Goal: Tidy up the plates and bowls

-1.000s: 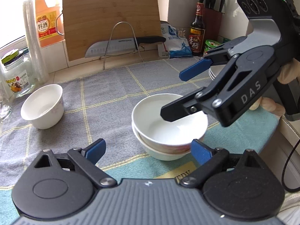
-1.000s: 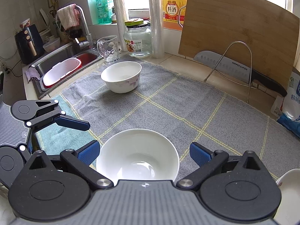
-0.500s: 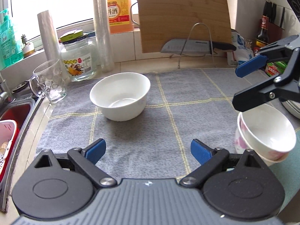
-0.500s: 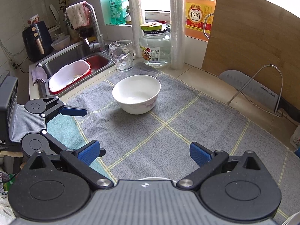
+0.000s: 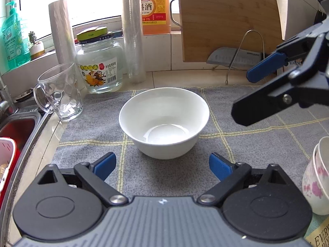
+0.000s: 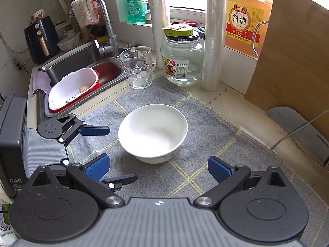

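Note:
A lone white bowl [image 5: 164, 123] stands upright and empty on the grey checked mat [image 5: 92, 135]. My left gripper [image 5: 162, 165] is open just short of it, one blue pad on each side of the bowl's near wall, touching nothing. My right gripper [image 5: 253, 94] hangs open at the right, above the mat and apart from the bowl. In the right wrist view the same bowl [image 6: 153, 135] sits just ahead of the open right gripper [image 6: 158, 168], with the left gripper [image 6: 122, 154] to its left. A stack of two flowered bowls [image 5: 316, 175] shows at the right edge.
Behind the bowl stand a glass mug [image 5: 59, 94], a glass jar [image 5: 98, 63], a film roll [image 5: 133, 30] and a leaning cutting board [image 5: 228, 20] with a knife [image 5: 232, 56] on a wire stand. A sink [image 6: 82, 61] holding a red-and-white basket [image 6: 74, 88] lies to the left.
Both grippers have swung left, away from the stacked bowls, which slid to the right edge. The lone white bowl now sits centred and closer in both views. Both stayed open.

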